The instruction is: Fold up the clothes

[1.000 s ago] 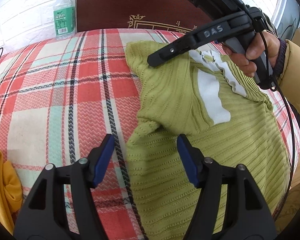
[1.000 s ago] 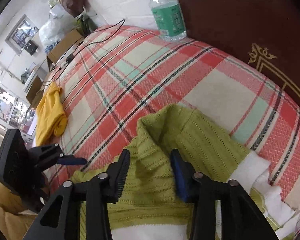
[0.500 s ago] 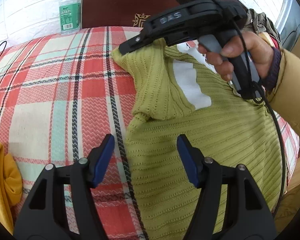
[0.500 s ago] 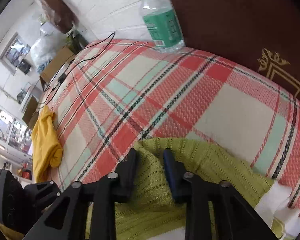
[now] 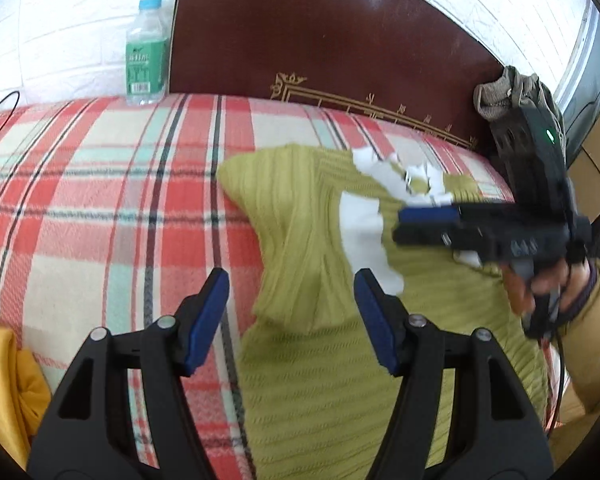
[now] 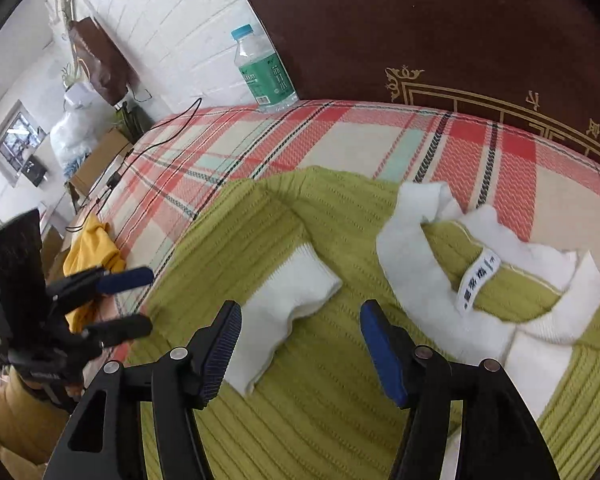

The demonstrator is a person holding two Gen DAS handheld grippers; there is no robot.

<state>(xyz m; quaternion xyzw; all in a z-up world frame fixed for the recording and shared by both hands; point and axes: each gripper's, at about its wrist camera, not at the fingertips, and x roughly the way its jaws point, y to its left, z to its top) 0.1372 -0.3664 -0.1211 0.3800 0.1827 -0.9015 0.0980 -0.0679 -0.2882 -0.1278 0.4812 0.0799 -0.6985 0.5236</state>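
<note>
Right claw (image 6: pixel 300 344) just opening, empty; left claw (image 5: pixel 288 320) spread wide.

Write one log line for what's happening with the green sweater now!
step: sleeve folded onto green sweater | right gripper: jaws just opened, empty | left gripper: open, empty

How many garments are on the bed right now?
2. The green sweater lies spread under both tools; a yellow garment sits bunched near the bed's far edge. More may lie out of view.

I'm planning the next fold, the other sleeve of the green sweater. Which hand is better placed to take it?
Right, probably. The right tool, jaws just opened and empty, hovers over the green sweater beside the collar. The left tool, also open, sits at the already folded sleeve.
</note>
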